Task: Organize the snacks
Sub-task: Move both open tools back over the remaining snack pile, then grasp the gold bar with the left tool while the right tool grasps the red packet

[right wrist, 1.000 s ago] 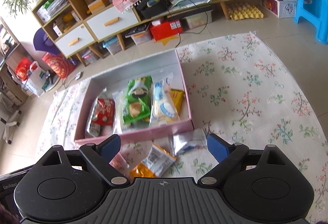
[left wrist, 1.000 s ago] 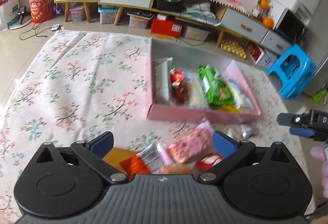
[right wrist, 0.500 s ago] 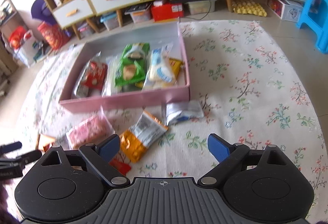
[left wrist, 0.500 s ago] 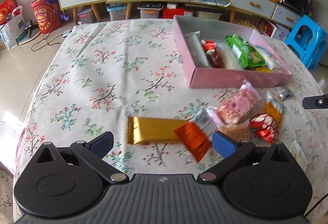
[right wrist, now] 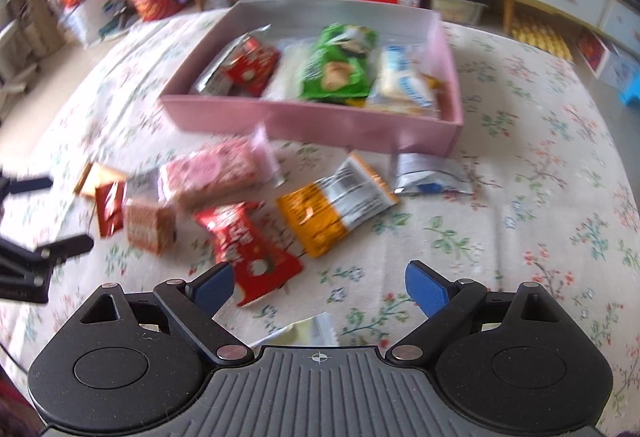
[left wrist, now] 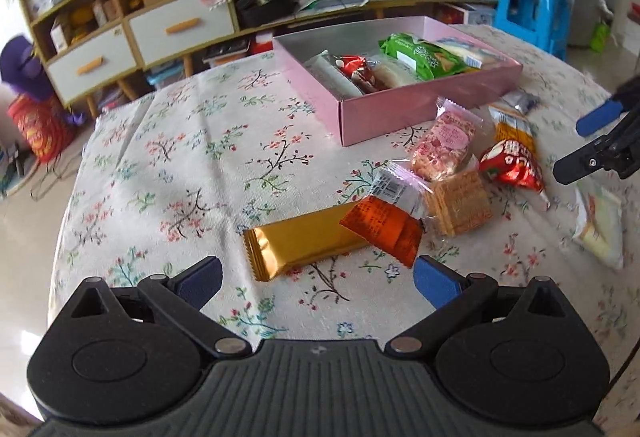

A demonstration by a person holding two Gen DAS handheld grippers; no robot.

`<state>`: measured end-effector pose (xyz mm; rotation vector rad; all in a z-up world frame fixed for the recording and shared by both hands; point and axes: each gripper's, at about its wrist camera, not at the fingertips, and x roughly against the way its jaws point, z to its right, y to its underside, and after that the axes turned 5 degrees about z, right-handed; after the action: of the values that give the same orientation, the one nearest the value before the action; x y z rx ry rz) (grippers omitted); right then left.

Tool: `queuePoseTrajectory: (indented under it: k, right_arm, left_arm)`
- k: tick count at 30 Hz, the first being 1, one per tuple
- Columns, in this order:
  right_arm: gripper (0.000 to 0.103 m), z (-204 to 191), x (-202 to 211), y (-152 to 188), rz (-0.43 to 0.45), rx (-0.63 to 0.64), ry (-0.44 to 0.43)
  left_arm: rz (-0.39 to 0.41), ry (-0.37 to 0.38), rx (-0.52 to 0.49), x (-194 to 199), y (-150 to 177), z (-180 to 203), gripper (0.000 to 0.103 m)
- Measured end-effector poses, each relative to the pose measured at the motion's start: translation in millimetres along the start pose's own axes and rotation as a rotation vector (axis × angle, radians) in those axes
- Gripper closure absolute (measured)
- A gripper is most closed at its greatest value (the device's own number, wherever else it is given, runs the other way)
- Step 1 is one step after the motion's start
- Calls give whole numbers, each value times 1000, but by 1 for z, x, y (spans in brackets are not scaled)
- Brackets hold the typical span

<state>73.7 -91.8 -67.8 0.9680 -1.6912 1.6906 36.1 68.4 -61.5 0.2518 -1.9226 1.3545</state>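
Observation:
A pink box (left wrist: 424,109) (right wrist: 320,123) on the floral tablecloth holds several snack packs. Loose snacks lie in front of it: a gold bar (left wrist: 296,241), an orange pack (left wrist: 384,229), a cracker pack (left wrist: 458,207), a pink pack (left wrist: 444,141) (right wrist: 212,173), a red pack (left wrist: 512,161) (right wrist: 250,249), an orange-and-silver pack (right wrist: 336,209) and a silver pack (right wrist: 428,177). My left gripper (left wrist: 318,283) is open and empty, just short of the gold bar. My right gripper (right wrist: 320,287) is open and empty, its left finger beside the red pack.
A pale pack (left wrist: 598,225) lies at the table's right, also under my right gripper (right wrist: 300,331). Low cabinets with drawers (left wrist: 180,29) stand behind the table. A blue stool (left wrist: 532,5) stands at the back right. The tablecloth (left wrist: 168,157) reaches the table's left edge.
Both grippers have pulled back from the box and swung sideways. The loose snacks now lie in front of each gripper. Both stay open and empty.

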Motion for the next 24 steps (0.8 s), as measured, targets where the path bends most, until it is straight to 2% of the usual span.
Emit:
queuePoseTrajectory:
  k: [3, 7, 10, 16, 19, 24]
  right_arm:
    - [9, -14, -5, 4, 10, 73, -25]
    - [9, -28, -11, 11, 47, 149, -70]
    - [9, -36, -13, 15, 103, 221, -95]
    - [9, -42, -26, 17, 145, 293, -107]
    - [9, -40, -28, 16, 157, 278, -114]
    - [10, -31, -30, 13, 174, 253, -75]
  left_arm:
    - [-2, -7, -47, -6, 0, -5, 3]
    - [-6, 1, -113, -19, 0, -13, 14]
    - [13, 21, -141, -26, -2, -16, 15]
    - [9, 64, -123, -35, -8, -19, 16]
    - [8, 88, -98, -37, -9, -21, 25]
    - [-9, 105, -58, -36, -10, -24, 37]
